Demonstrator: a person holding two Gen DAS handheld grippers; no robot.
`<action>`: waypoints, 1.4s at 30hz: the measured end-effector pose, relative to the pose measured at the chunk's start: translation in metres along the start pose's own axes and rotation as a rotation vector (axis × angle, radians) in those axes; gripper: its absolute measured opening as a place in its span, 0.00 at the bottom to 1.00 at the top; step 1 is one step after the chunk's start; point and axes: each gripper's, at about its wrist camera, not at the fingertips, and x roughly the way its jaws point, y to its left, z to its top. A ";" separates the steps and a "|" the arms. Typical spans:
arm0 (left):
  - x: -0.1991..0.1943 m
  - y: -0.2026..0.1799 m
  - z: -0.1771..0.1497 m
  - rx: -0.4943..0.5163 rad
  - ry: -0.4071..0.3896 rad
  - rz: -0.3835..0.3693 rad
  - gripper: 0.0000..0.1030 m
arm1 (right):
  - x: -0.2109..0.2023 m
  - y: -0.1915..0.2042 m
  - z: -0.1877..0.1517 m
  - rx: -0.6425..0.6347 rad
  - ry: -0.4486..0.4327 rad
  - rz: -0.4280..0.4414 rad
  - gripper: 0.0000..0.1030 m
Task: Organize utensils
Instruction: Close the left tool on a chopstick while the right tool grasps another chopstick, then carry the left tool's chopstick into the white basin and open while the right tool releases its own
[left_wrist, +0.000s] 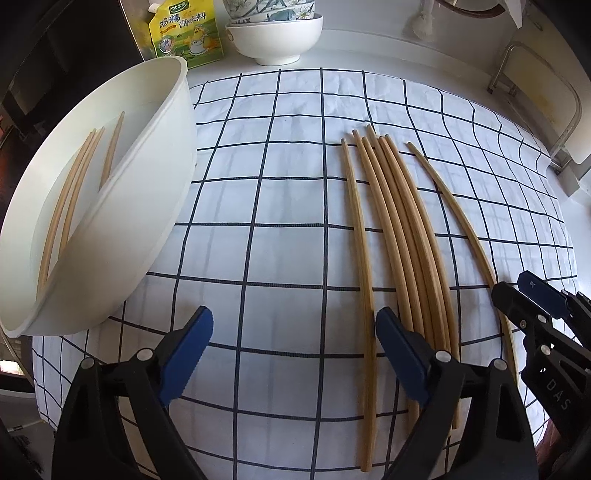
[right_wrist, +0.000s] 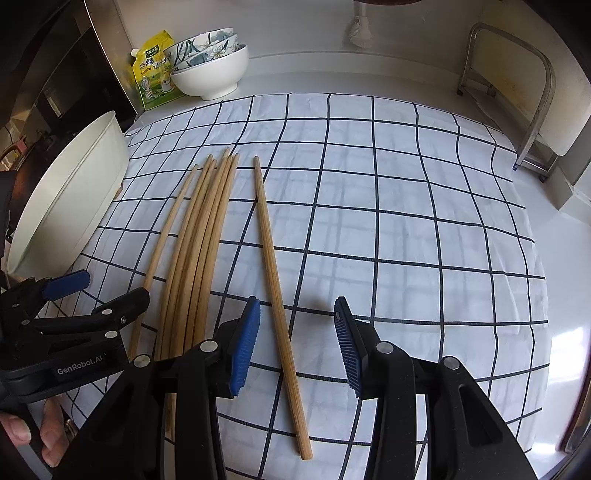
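Left gripper (left_wrist: 295, 326): jaws spread wide and holding nothing, low over the checked cloth (left_wrist: 280, 206), between the white tub (left_wrist: 147, 221) and the chopstick bundle (left_wrist: 402, 240).
Right gripper (right_wrist: 297, 328): jaws released, straddling the lone chopstick (right_wrist: 275, 280) without touching it.
Chopstick bundle: six wooden sticks lying roughly side by side on the cloth, tips pointing away from both grippers; the leftmost sits slightly apart from the other five.
Lone chopstick: flat on the cloth just right of the bundle, clear of it.
White tub: tilted at the cloth's left edge, with sorted chopsticks (left_wrist: 70, 199) already resting inside.
Bench (right_wrist: 295, 79): pale surface under the cloth; at the back stand stacked bowls (right_wrist: 210, 70) and a yellow seasoning pouch (right_wrist: 155, 74); a metal rack (right_wrist: 517, 96) at far right.
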 end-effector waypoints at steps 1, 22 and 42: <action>0.001 -0.001 0.000 -0.005 0.003 0.002 0.85 | 0.001 -0.001 0.000 0.004 0.001 0.000 0.39; -0.001 -0.022 0.008 0.027 -0.003 -0.061 0.07 | 0.013 0.024 0.007 -0.133 -0.002 -0.037 0.06; -0.101 0.097 0.039 -0.106 -0.195 -0.080 0.07 | -0.065 0.108 0.069 -0.140 -0.132 0.153 0.06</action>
